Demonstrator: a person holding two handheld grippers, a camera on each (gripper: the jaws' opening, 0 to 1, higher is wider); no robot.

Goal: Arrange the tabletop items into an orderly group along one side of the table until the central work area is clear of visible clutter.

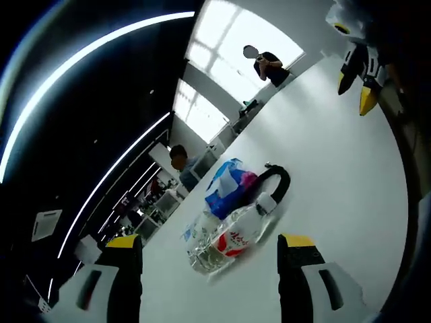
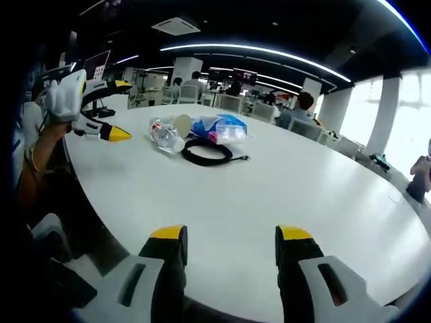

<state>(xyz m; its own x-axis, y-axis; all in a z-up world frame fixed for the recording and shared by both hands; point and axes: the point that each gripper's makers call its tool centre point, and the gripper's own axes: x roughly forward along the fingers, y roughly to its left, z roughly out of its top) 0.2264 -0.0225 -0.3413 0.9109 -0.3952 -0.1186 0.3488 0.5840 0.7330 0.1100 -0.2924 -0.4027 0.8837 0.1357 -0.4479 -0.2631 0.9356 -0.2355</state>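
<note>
One clear plastic bottle with a red-and-white label [image 1: 225,241] lies on its side on the white tabletop [image 1: 337,182], its white cap toward one coiled black cable [image 1: 275,180]. One blue plastic packet [image 1: 227,183] touches the bottle. In the right gripper view the three form a cluster near the far edge. The left tool [image 1: 210,259] hovers just short of the bottle, jaws apart, empty. The right tool [image 2: 229,243], also spread and empty, hangs over bare tabletop, well apart from them.
</note>
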